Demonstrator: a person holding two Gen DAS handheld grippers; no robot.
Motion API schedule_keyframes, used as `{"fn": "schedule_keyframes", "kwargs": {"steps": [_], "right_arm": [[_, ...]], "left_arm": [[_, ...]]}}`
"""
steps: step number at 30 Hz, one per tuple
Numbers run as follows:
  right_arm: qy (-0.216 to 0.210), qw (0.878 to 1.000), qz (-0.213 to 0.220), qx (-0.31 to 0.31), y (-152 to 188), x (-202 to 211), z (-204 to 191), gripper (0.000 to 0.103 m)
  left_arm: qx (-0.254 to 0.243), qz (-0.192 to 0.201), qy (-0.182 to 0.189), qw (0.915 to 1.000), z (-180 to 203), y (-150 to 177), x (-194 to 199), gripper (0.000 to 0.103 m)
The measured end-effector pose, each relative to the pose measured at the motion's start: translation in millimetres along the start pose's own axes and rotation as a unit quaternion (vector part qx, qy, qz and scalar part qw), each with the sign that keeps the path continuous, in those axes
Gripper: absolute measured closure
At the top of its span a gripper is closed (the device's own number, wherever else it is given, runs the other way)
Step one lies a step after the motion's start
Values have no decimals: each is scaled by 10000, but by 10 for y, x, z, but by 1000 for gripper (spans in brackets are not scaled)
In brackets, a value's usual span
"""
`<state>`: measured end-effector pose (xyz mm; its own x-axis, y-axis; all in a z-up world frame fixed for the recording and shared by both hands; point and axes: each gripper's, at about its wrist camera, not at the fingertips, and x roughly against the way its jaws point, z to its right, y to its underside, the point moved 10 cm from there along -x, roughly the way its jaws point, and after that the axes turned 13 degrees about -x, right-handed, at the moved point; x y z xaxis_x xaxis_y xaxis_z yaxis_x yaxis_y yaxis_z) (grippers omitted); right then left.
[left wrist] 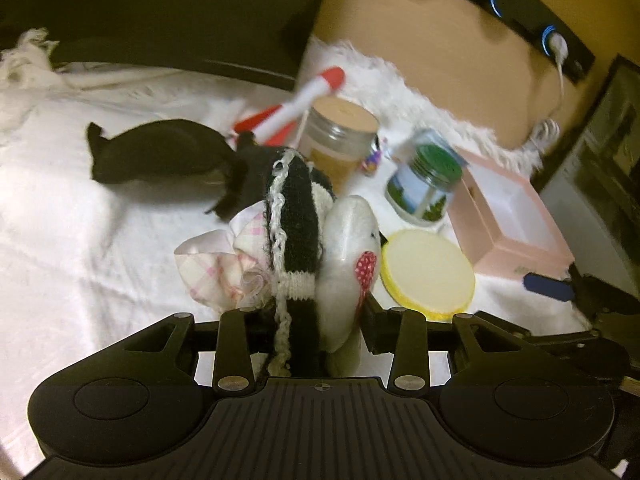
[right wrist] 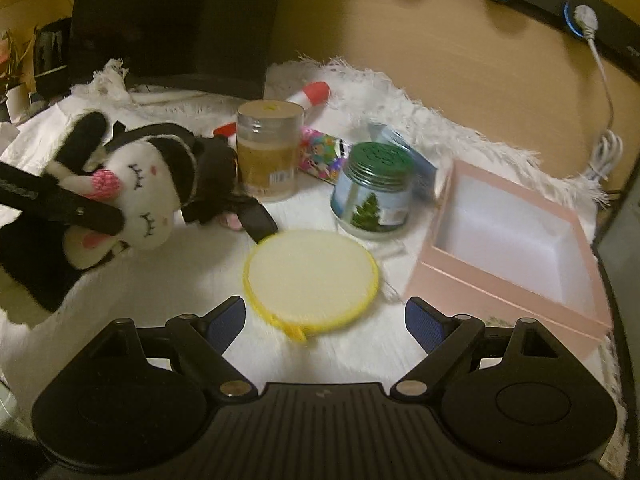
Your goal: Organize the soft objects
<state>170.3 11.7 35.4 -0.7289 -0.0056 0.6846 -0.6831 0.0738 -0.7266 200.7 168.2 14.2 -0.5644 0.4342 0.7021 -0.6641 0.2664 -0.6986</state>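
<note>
My left gripper [left wrist: 316, 320] is shut on a black-and-white plush bunny [left wrist: 304, 236] and holds it above the white cloth; the toy hides the fingertips. The right wrist view shows the same bunny [right wrist: 136, 188] at the left, clamped by the left gripper's black fingers [right wrist: 60, 200]. My right gripper [right wrist: 325, 320] is open and empty, its blue pads either side of a round yellow-rimmed pad [right wrist: 312, 276] lying flat on the cloth. An open pink box [right wrist: 508, 240] with a white inside sits at the right.
A cork-lidded jar [right wrist: 270, 148], a green-lidded jar [right wrist: 374, 192], a colourful tube [right wrist: 320, 152] and a red-and-white plush rocket [left wrist: 304, 104] stand behind. A black cloth piece [left wrist: 156, 152] lies left. A power strip and cable [right wrist: 600, 80] are on the brown wall.
</note>
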Motion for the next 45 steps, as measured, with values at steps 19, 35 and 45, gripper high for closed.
{"fn": "schedule_keyframes", "kwargs": {"steps": [19, 35, 45], "right_arm": [[22, 9843, -565, -1673, 65, -712, 253, 15], [-1097, 9913, -445, -582, -156, -235, -677, 14], [-1238, 9596, -1883, -1683, -91, -831, -1381, 4]], "left_arm": [[-129, 700, -111, 9974, -134, 33, 441, 60], [-329, 558, 502, 9966, -339, 6, 177, 56], [997, 674, -138, 9926, -1179, 3, 319, 56]]}}
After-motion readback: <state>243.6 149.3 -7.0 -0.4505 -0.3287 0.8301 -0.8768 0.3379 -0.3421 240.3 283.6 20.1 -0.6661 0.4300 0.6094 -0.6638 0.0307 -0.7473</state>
